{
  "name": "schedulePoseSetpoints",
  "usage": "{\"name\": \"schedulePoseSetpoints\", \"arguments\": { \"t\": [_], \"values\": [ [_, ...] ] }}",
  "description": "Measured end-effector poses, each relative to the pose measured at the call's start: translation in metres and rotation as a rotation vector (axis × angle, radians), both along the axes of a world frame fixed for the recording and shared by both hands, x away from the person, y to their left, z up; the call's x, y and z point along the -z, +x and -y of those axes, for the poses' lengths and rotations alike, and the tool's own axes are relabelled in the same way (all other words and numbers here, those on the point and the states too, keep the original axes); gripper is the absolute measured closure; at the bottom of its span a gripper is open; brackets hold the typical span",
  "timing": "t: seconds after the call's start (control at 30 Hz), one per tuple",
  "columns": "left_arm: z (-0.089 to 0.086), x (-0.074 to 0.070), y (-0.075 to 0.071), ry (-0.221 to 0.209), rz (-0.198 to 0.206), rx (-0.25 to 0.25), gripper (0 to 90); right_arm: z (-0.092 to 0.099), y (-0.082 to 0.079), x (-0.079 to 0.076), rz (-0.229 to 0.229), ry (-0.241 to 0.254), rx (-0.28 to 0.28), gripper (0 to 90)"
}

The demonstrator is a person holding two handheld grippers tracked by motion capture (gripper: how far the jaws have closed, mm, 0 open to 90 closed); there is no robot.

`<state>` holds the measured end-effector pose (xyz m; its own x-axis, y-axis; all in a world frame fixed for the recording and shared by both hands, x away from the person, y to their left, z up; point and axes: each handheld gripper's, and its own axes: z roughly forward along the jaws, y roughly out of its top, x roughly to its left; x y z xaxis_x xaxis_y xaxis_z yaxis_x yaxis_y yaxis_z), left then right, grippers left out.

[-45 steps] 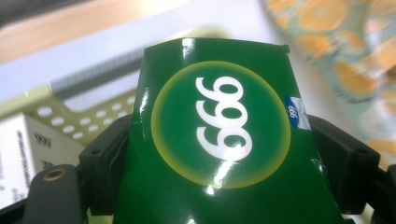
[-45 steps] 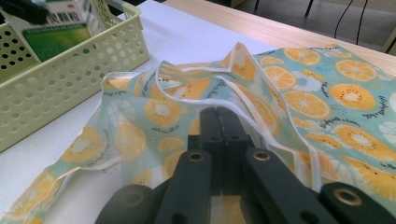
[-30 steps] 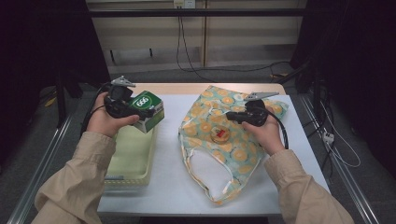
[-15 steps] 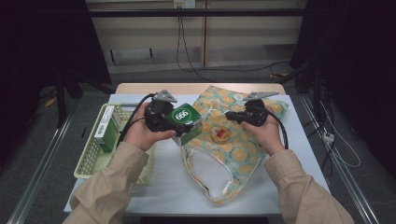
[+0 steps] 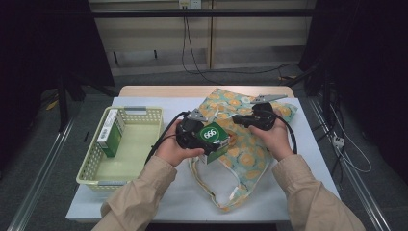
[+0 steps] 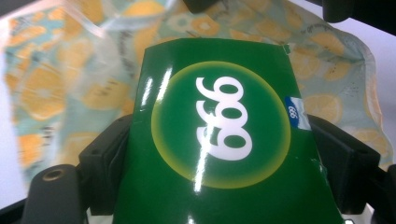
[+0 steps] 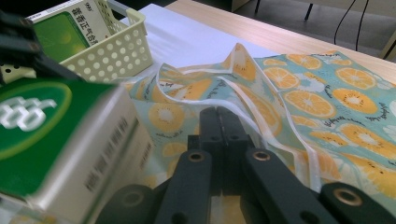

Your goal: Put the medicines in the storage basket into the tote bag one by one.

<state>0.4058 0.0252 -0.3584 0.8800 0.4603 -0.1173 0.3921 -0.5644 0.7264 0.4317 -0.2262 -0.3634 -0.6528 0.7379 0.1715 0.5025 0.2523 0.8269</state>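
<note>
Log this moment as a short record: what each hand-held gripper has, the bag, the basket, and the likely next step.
left hand-held gripper: shut on the green box, jaws on its two sides, above the bag's left edge
right hand-held gripper: jaws shut, pinching a fold of the bag and lifting the upper layer
fruit-print bag: lying on the white table cover, handles toward the person
basket: left of the bag, with a second green box standing against its left wall
likely next step: probably sliding the held box into the bag's mouth
</note>
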Motion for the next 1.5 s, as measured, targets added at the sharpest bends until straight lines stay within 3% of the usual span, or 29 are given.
{"name": "schedulePoseSetpoints", "arguments": {
  "t": [0.17,0.3,0.5,0.6,0.67,0.9,1.23,1.33,1.5],
  "values": [
    [0.014,0.017,-0.001,-0.001,-0.013,0.013,17.9,0.000,0.000,0.000,-0.002,0.001,-0.003,90.0],
    [0.022,0.025,0.000,0.040,-0.004,0.027,17.8,0.001,-0.001,-0.001,0.003,0.003,-0.003,90.0],
    [0.029,0.037,0.003,0.019,-0.003,-0.004,17.6,0.002,-0.001,-0.004,0.006,0.009,0.002,90.0],
    [0.032,0.041,0.004,0.048,0.021,-0.024,17.6,0.002,-0.002,-0.005,0.009,0.009,0.001,90.0],
    [0.034,0.044,0.007,0.037,0.017,-0.018,17.5,0.003,-0.002,-0.007,0.011,0.010,0.003,90.0],
    [0.042,0.053,0.020,-0.003,0.038,-0.082,17.5,0.003,-0.003,-0.013,0.018,0.013,-0.003,90.0],
    [0.064,0.059,0.033,0.000,0.084,-0.142,17.0,0.004,-0.001,-0.012,0.015,0.016,0.001,90.0],
    [0.066,0.063,0.035,-0.032,0.096,-0.145,16.6,0.005,0.000,-0.011,0.011,0.014,0.006,90.0],
    [0.067,0.065,0.035,-0.045,0.106,-0.141,14.4,0.007,0.001,-0.010,0.010,0.008,0.013,90.0]
  ]
}}
